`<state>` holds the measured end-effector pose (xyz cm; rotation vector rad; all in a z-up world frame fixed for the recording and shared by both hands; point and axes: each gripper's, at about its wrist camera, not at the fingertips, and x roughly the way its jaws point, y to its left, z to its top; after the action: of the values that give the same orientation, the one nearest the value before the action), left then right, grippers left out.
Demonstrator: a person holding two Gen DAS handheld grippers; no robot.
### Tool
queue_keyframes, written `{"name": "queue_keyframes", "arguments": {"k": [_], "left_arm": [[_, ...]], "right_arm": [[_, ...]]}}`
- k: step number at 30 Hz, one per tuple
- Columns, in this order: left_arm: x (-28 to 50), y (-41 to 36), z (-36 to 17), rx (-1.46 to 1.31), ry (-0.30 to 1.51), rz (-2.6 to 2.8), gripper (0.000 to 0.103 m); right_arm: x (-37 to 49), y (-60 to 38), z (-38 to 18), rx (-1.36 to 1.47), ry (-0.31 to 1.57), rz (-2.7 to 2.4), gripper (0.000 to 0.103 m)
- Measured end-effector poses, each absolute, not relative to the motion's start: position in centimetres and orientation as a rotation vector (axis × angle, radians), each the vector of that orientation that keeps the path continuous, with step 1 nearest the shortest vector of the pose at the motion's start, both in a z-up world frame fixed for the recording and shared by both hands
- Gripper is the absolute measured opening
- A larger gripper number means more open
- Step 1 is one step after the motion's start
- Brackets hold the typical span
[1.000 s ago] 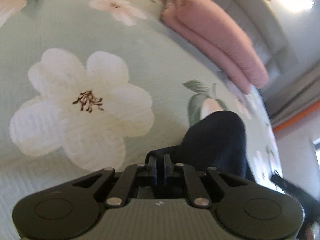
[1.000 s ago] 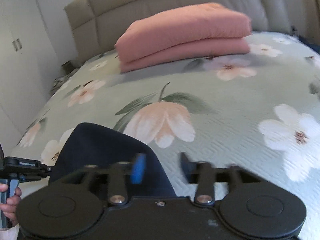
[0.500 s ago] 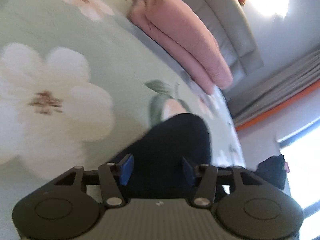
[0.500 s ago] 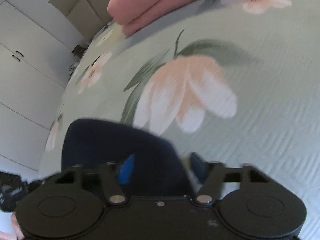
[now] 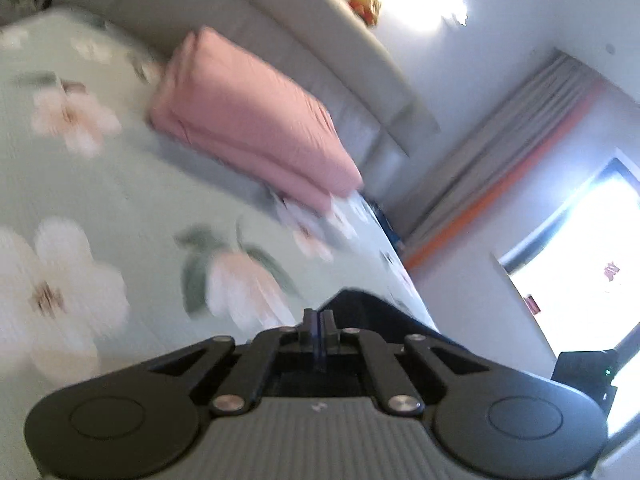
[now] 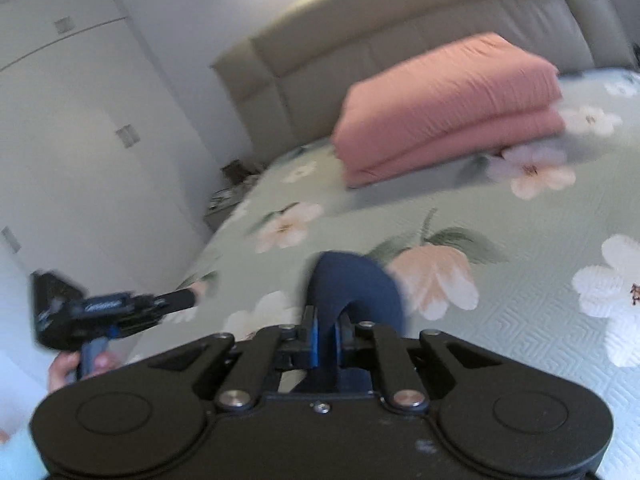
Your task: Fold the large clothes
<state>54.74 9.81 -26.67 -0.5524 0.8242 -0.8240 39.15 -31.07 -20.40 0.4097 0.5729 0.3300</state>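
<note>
Just clamped the right gripper [image 6: 326, 322] nearly closed on a fold of the navy garment [image 6: 354, 280], looped up right ahead of its jaws. Snapped the left gripper [image 5: 318, 320] tight together too. Couldn't tell if any cloth got nipped, only saw navy just beyond and right of its tips. Figured best to keep both pinches level and taut over the bedspread [image 5: 120, 184], well short of the pink quilt [image 6: 448, 104] far ahead.

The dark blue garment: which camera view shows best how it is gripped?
The right wrist view: the dark blue garment arches up between the right gripper, shut on it. In the left wrist view only its edge shows beyond the closed left gripper.
</note>
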Motion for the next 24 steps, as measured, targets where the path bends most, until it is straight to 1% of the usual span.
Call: {"name": "queue_keyframes", "arguments": {"k": [1,2,3,4,5,10,14,16,17,18,19,20,21,22,24], "left_arm": [[53.7,9.3,-26.6,-0.524,0.826,-0.822,0.015],[52.8,8.8,-26.5,-0.488,0.831,-0.823,0.027],[51.7,8.6,-26.5,-0.473,0.841,-0.820,0.034],[51.0,8.5,-26.8,-0.483,0.856,-0.827,0.047],[50.3,8.5,-27.1,-0.498,0.874,-0.837,0.052],[47.8,8.3,-28.5,-0.465,0.912,-0.811,0.052],[46.8,7.9,-29.0,-0.424,0.931,-0.816,0.052],[46.8,7.3,-28.9,-0.395,0.931,-0.825,0.052],[46.6,7.0,-28.9,-0.384,0.928,-0.836,0.052],[46.7,6.7,-28.9,-0.376,0.928,-0.843,0.052],[46.6,6.5,-28.9,-0.368,0.931,-0.850,0.052],[46.6,6.1,-29.0,-0.357,0.934,-0.856,0.052],[46.4,5.9,-29.0,-0.342,0.937,-0.861,0.052],[46.1,5.8,-29.1,-0.324,0.940,-0.866,0.052],[45.3,5.7,-29.1,-0.287,0.942,-0.872,0.052]], "right_arm": [[38.3,-30.6,-19.8,0.399,0.567,0.347,0.011],[37.2,-30.0,-19.3,0.387,0.563,0.362,0.011],[36.3,-29.3,-19.1,0.367,0.568,0.363,0.011],[35.6,-28.6,-19.1,0.337,0.581,0.359,0.011],[35.1,-28.2,-19.3,0.313,0.597,0.350,0.011],[31.7,-29.4,-22.7,0.399,0.703,0.343,0.011],[28.4,-28.5,-25.8,0.334,0.824,0.341,0.011],[27.7,-28.5,-26.1,0.298,0.838,0.322,0.013],[27.5,-28.6,-25.8,0.287,0.826,0.308,0.017],[27.9,-28.8,-25.2,0.281,0.813,0.295,0.034],[28.4,-29.0,-24.5,0.275,0.790,0.275,0.048],[29.1,-29.1,-23.7,0.262,0.759,0.255,0.071],[30.0,-29.1,-23.1,0.239,0.735,0.235,0.084],[31.2,-29.1,-22.4,0.206,0.716,0.208,0.086],[34.8,-29.5,-22.4,0.176,0.731,0.164,0.087]]}}
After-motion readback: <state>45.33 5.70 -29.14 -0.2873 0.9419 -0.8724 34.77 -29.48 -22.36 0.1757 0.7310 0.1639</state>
